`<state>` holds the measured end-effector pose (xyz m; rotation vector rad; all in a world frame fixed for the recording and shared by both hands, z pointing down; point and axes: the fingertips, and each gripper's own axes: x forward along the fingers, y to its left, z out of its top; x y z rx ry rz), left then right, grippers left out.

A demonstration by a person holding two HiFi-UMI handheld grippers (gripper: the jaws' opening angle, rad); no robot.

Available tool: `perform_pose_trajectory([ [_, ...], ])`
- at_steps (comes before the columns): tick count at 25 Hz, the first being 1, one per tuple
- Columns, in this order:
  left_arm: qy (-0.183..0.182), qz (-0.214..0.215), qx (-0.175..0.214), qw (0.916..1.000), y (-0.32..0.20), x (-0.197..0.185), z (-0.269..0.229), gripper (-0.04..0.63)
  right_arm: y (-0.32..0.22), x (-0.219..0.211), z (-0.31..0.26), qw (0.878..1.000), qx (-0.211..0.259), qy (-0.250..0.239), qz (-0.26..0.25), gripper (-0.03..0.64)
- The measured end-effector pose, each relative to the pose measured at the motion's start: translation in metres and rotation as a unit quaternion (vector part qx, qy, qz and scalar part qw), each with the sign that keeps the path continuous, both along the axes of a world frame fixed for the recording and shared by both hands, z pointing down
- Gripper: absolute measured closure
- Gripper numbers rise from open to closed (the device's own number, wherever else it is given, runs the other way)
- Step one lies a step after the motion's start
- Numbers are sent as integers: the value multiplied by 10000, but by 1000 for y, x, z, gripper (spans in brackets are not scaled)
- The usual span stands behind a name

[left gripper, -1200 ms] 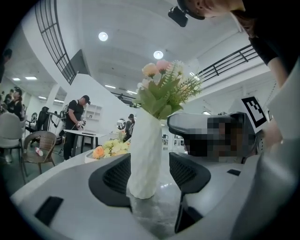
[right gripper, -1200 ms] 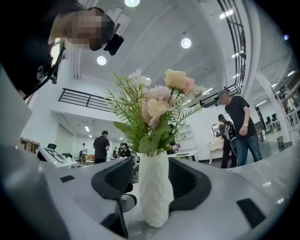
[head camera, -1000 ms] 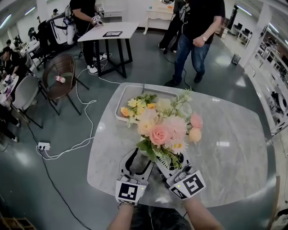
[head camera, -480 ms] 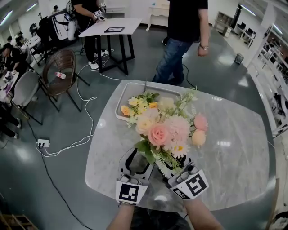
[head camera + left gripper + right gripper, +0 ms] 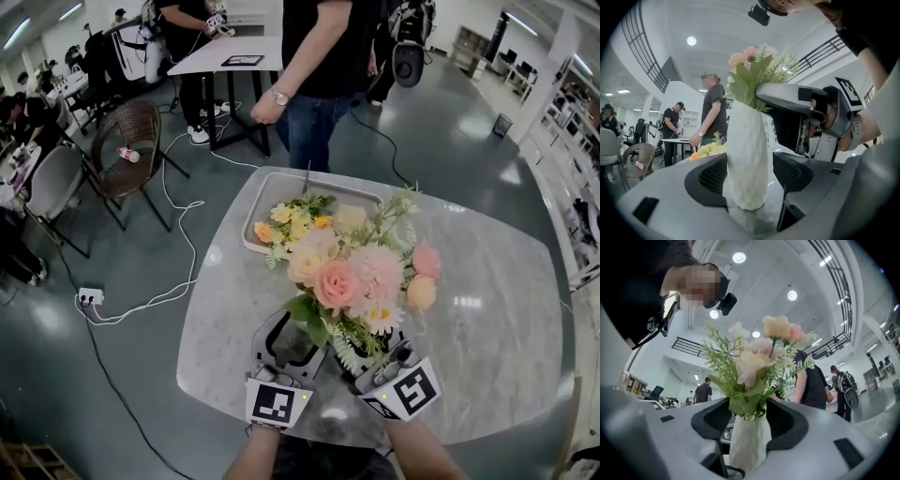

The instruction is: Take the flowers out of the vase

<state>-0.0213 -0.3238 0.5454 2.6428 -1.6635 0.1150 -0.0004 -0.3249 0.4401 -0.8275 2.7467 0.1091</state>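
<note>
The flowers (image 5: pixel 352 277) look light and soft, the blooms easy to crush, so I'd take them low on the bunched stems, right where they leave the vase (image 5: pixel 746 159). The vase seems stiff, smooth and tippy, and wants steadying round its body.

It stands on the bench (image 5: pixel 487 319) between the fingers of the left gripper (image 5: pixel 286 339). These have just been opening and are spread wide, with a gap on 1 side. The right gripper (image 5: pixel 750 420) is spread too, its fingers having just eased apart, and straddles the vase's mouth and lowest leaves without a clear squeeze.

Since a second ago, vase and both grippers have barely shifted. The person in jeans (image 5: pixel 323 56) has walked across to stand just behind the tray (image 5: pixel 361 190).
</note>
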Motion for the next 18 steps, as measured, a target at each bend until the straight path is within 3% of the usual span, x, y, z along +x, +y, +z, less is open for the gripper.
perform_pose_trajectory([
  [13, -91, 20, 85, 9999, 1, 2, -6, 296, 2, 5, -11, 9998, 128, -81, 143, 556],
  [18, -127, 10, 121, 9998, 4, 2, -13, 296, 3, 7, -18, 9997, 143, -145, 158, 572],
])
